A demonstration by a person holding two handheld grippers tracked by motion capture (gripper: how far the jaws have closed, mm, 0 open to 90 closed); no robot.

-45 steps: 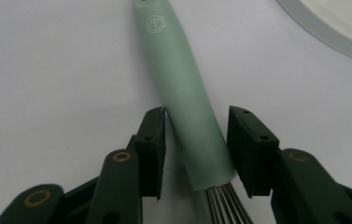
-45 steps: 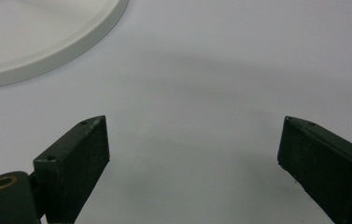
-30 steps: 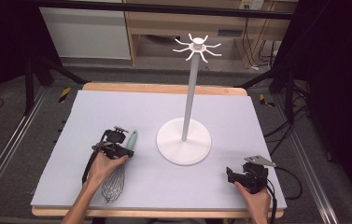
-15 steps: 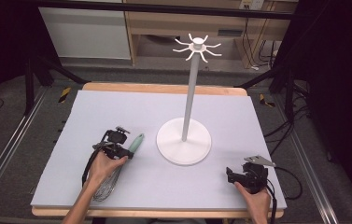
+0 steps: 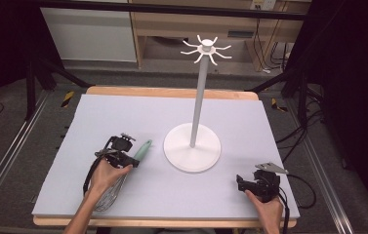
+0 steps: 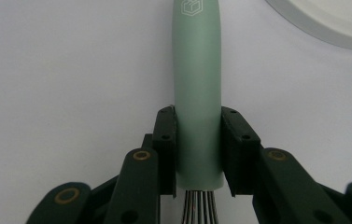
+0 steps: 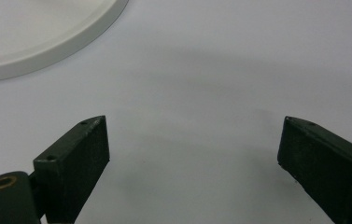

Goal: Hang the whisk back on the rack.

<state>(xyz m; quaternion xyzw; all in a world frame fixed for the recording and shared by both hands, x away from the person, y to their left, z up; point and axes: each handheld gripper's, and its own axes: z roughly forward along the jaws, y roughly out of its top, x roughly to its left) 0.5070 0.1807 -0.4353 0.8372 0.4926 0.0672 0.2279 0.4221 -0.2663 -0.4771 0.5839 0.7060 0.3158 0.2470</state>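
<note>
A whisk with a mint-green handle (image 5: 143, 148) and a wire head (image 5: 107, 196) lies on the grey mat, left of centre. My left gripper (image 5: 132, 161) is shut on the handle; in the left gripper view both black pads (image 6: 165, 149) press the handle (image 6: 197, 93) just above the wires. My right gripper (image 5: 240, 183) rests low near the mat's front right corner. It is open, with only bare mat between its fingertips (image 7: 75, 158). A white hook stand (image 5: 198, 97) rises from a round base (image 5: 192, 156) at mid-table, between the two grippers.
The stand's ring of hooks (image 5: 206, 48) sits high above the table. The base's rim (image 7: 47, 51) lies ahead and to the left of my right gripper. The grey mat (image 5: 137, 117) covers a wooden table, with metal rails on the floor at both sides.
The whisk has turned a little in my left gripper: the handle tip went right and the wire head went left. The right gripper has stayed in place.
</note>
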